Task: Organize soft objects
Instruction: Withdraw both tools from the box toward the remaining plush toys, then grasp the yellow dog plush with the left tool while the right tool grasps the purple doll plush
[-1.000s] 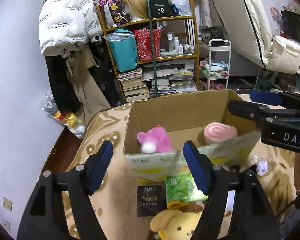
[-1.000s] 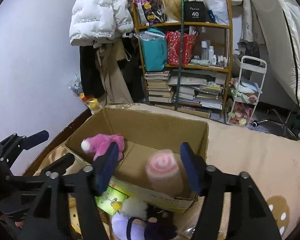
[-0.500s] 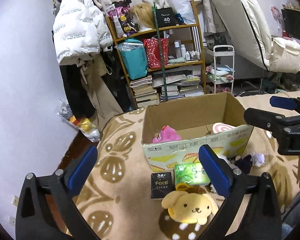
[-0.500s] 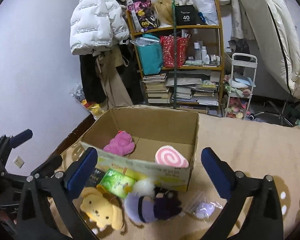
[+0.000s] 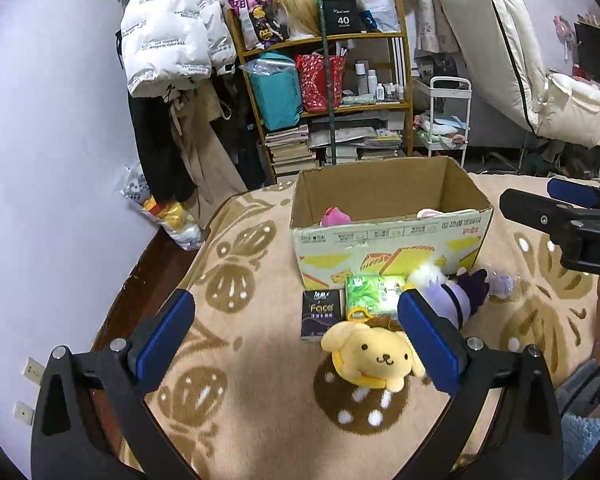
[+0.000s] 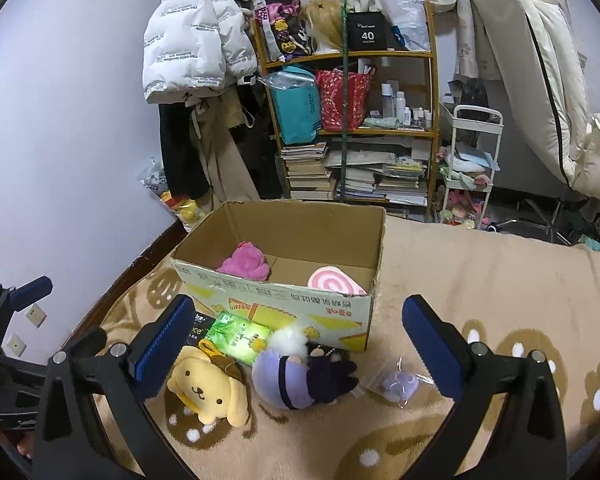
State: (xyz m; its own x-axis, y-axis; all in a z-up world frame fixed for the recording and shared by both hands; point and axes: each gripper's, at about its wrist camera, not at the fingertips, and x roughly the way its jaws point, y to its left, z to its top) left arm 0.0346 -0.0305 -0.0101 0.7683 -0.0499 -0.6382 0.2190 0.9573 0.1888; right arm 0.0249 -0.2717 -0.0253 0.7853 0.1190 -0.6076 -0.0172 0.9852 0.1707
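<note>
You are working over a tan blanket (image 6: 480, 280) patterned with brown butterflies and dotted blobs, spread across a bed that is running up to a pale lilac wall (image 5: 52, 160). Behind it a yellow shelf (image 6: 352, 128) is holding bags, bottles and stacks of books, a white puffer jacket (image 6: 196, 36) is hanging to its left, and a small white cart (image 6: 472, 164) is standing to its right.

A cardboard box (image 6: 284, 304) is sitting open on the blanket. Inside it a pink plush (image 6: 244, 260) is lying toward the left and a pink swirl roll toy (image 6: 334, 280) is resting toward the right, against the near wall.

Outside the box, just in front of it, a yellow dog plush (image 6: 208, 388) is lying face up, with a purple doll (image 6: 296, 376) beside it on the right. A green tissue pack (image 6: 238, 336) and a black pack (image 5: 322, 314) are lying between these toys and the box. A small purple item in a clear bag (image 6: 396, 384) is sitting right of the doll.

You are holding the left gripper (image 5: 296, 340) spread wide with nothing between its pads, having just been opening it; it is hovering above the dog plush. The right gripper (image 6: 296, 340) is likewise spread wide and empty, above the doll
</note>
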